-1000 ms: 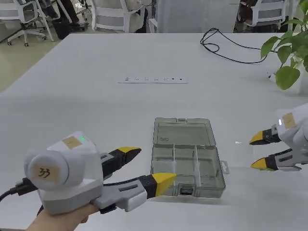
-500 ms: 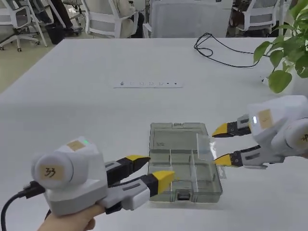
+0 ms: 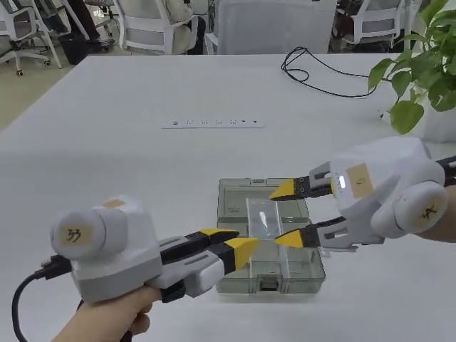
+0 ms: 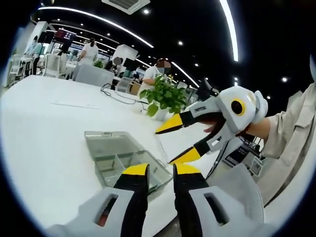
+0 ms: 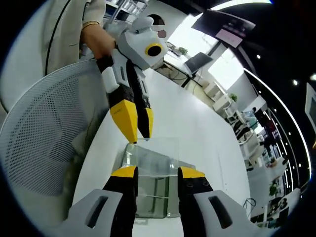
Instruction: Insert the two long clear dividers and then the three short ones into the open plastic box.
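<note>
The right gripper point(image 3: 286, 214) hangs over the open, smoky-clear plastic box point(image 3: 239, 194). The box sits on the white surface point(image 3: 142, 164) with its lid laid back on the far side. The right jaws appear to pinch a thin clear plastic divider point(image 3: 262, 216) by two opposite edges, above the middle of the box. The left gripper point(image 3: 234, 242) is at the box's near left, its jaws almost together with a narrow gap and nothing between them.

To seat the divider well, I would square it to the box walls and line both ends up with their slots. Then lower it straight, without squeezing so hard that the sheet bows. The left gripper could press the near-left rim so the box does not slide.

Count: one box, one divider in the jaws, two grippers. Clear partitions stand in the box, but I cannot tell how many. Farther off are one white power strip point(image 3: 214, 123), one black cable point(image 3: 313, 68) and one green potted plant point(image 3: 413, 71).
</note>
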A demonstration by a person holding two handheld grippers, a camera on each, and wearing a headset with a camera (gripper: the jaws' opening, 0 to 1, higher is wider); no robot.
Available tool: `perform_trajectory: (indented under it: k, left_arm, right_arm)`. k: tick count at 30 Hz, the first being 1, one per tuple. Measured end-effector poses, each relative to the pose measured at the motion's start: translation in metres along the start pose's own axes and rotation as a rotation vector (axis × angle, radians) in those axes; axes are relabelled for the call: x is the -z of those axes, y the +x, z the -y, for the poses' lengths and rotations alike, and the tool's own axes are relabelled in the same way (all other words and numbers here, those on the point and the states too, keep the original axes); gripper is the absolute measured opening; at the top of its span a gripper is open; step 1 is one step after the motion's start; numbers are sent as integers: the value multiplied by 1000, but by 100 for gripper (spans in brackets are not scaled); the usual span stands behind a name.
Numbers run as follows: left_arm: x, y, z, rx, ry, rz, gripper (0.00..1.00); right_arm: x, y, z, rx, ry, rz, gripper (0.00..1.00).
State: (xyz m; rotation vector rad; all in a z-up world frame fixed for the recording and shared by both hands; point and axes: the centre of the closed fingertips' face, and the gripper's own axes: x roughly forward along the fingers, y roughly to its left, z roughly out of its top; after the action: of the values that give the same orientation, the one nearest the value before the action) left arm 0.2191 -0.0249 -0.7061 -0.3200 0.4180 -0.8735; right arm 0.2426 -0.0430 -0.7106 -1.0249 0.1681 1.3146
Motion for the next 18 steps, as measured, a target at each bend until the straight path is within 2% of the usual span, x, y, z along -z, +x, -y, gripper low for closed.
perform_trajectory:
  k: [5, 10, 14, 18]
  left_arm:
    - [-2, 0, 4, 12, -37, 14, 8]
    - [-4, -2, 1, 5, -87, 30, 0]
    - [-4, -3, 0, 5, -142, 38, 0]
    - [-1, -4, -2, 4, -203, 23, 0]
  right_arm:
    - [-10, 3, -2, 1, -25, 12, 32]
    - [-16, 4, -1, 13, -46, 13, 32]
    - [-17, 5, -1, 23, -53, 6, 32]
    - [-17, 5, -3, 27, -53, 0, 32]
